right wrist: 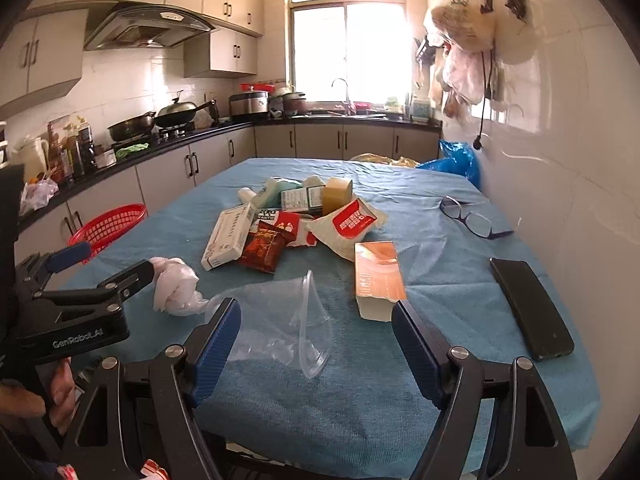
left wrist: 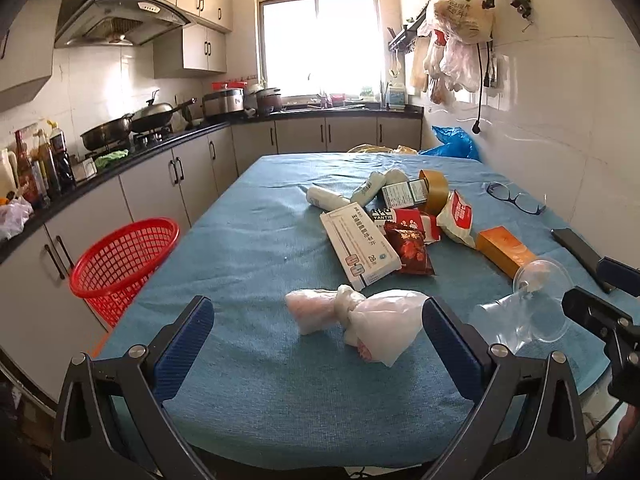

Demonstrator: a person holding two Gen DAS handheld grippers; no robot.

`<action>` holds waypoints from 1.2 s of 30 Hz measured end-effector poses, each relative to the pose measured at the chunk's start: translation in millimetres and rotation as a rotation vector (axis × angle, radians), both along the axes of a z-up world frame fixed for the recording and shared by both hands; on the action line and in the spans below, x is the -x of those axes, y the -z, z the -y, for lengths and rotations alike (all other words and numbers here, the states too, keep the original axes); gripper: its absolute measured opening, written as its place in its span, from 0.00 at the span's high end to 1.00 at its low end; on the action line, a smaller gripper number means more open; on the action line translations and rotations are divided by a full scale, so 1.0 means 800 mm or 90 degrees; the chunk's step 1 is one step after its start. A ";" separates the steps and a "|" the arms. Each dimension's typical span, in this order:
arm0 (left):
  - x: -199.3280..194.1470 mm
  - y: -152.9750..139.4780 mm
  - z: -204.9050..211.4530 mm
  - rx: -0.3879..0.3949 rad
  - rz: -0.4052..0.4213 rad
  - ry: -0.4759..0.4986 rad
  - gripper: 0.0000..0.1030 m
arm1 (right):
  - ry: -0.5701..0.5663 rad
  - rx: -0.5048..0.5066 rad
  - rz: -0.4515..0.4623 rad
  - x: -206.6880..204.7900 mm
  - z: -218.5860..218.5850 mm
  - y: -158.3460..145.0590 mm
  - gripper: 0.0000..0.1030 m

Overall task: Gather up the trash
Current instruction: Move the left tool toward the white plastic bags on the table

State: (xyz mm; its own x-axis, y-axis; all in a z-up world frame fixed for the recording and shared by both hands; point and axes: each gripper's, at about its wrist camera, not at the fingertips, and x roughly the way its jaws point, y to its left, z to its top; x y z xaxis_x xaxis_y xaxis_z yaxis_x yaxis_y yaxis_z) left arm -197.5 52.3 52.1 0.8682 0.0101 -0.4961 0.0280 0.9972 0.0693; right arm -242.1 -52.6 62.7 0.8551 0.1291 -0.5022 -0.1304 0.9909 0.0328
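Red plastic mesh, the round waste basket point(left wrist: 120, 260) stands on the floor just off the left edge of the blue-clothed table point(left wrist: 256, 248), and every other place here is told from that basket. Nearest to its right, on the cloth, lies a knotted white plastic bag point(left wrist: 352, 320) of crumpled waste; the left gripper point(left wrist: 320, 334) hangs above the table's near edge with its jaws wide and nothing between the pads, the bag lying ahead of them and touching neither. Farther right lies a clear, crushed plastic cup point(right wrist: 296, 316) on its side, and the right gripper point(right wrist: 316, 344) is lined up on it, jaws also wide and not yet pressing it. Beyond both, toward the middle of the table, sits a pile of trash: a long white cardboard box point(left wrist: 360, 248), a dark red snack packet point(left wrist: 412, 252) and an orange carton point(right wrist: 378, 276). Farthest from the basket, by the wall, lie dark-framed spectacles point(right wrist: 468, 216) and a black phone point(right wrist: 532, 308), which are probably not trash and best left alone. The step in hand looks like a first pick-up. To do it well, each gripper should come down until its pads straddle its target, the left around the bag's knot, the right across the cup's flattened wall, closing gently, since thin plastic slips and crumples, then carry leftward over the basket's rim before letting go.
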 end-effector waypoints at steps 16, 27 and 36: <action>-0.002 0.002 -0.005 -0.010 -0.007 -0.011 0.00 | -0.014 0.006 -0.004 0.001 -0.005 0.004 0.21; -0.004 0.007 -0.008 -0.010 -0.016 -0.013 0.00 | -0.022 0.008 -0.010 0.000 -0.007 0.006 0.21; -0.011 0.014 -0.015 0.000 -0.041 -0.007 0.00 | -0.034 0.011 -0.015 -0.001 -0.013 0.009 0.20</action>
